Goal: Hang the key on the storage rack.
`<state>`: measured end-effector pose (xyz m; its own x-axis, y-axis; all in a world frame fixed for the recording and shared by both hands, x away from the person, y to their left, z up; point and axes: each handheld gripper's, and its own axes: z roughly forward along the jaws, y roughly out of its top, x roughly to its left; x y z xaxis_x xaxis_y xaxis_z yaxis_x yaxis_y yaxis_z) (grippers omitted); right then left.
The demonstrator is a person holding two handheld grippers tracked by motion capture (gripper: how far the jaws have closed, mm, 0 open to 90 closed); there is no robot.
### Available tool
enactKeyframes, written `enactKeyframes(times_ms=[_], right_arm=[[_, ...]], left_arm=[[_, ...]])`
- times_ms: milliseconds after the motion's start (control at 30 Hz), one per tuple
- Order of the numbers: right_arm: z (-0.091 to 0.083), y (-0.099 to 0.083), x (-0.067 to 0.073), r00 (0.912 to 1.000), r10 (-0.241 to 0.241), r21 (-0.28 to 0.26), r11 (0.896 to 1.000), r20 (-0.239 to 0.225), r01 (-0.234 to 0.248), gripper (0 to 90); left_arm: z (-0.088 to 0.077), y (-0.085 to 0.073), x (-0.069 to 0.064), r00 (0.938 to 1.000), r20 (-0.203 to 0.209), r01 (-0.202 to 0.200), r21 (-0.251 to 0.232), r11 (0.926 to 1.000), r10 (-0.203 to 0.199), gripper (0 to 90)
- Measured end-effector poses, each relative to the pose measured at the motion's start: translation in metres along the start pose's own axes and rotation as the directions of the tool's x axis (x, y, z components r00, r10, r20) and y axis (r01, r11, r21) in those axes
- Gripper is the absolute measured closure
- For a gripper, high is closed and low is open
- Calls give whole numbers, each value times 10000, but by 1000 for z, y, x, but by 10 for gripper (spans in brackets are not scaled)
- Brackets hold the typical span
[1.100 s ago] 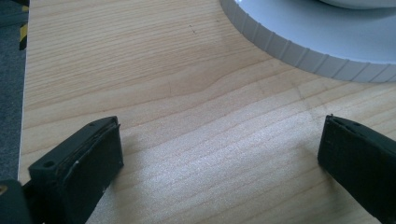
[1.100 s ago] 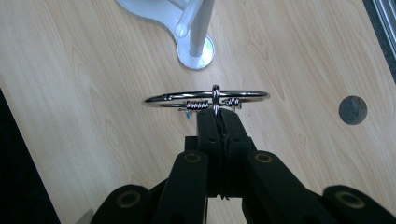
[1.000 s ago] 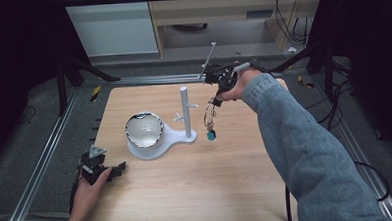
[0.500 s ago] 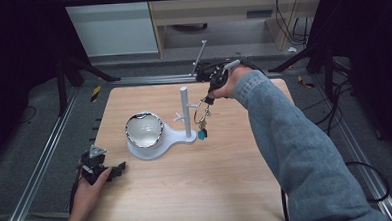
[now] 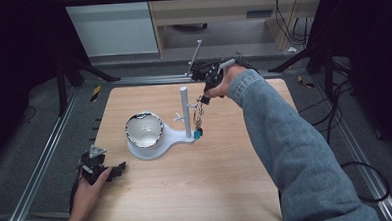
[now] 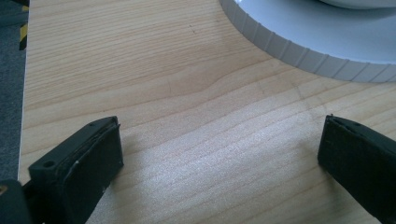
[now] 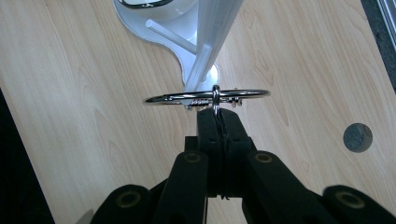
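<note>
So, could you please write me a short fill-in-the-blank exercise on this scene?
1. The right gripper is shut on a metal key ring beside the white ____ stand.
2. The left gripper rests with its jaws ____.
3. The shiny bowl sits on the stand's round ____.
4. The tabletop is pale ____.

Missing words: post; open; base; wood

Bench evenly lit from overhead, surroundings fall off to near black; shadows soft and short. High view slightly soft, low detail. Left gripper view: near tongs blurred, wood grain sharp; right gripper view crisp on the key ring, mild glare on metal.
</note>
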<state>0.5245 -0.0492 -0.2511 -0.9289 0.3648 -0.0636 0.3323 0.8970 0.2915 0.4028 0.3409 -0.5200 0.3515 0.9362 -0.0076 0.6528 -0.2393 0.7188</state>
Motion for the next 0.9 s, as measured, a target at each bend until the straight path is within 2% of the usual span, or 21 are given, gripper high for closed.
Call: enactKeyframes(times_ms=[333, 900], right_arm=[[4, 4, -1, 9999, 37, -37, 10000, -131, -38, 890], [16, 7, -7, 9994, 84, 198, 9998, -344, -77, 888]], left_arm=[[0, 0, 0, 10000, 1, -1, 3, 10000, 1, 0], [0, 0, 0, 10000, 2, -4, 3, 10000, 4, 0]])
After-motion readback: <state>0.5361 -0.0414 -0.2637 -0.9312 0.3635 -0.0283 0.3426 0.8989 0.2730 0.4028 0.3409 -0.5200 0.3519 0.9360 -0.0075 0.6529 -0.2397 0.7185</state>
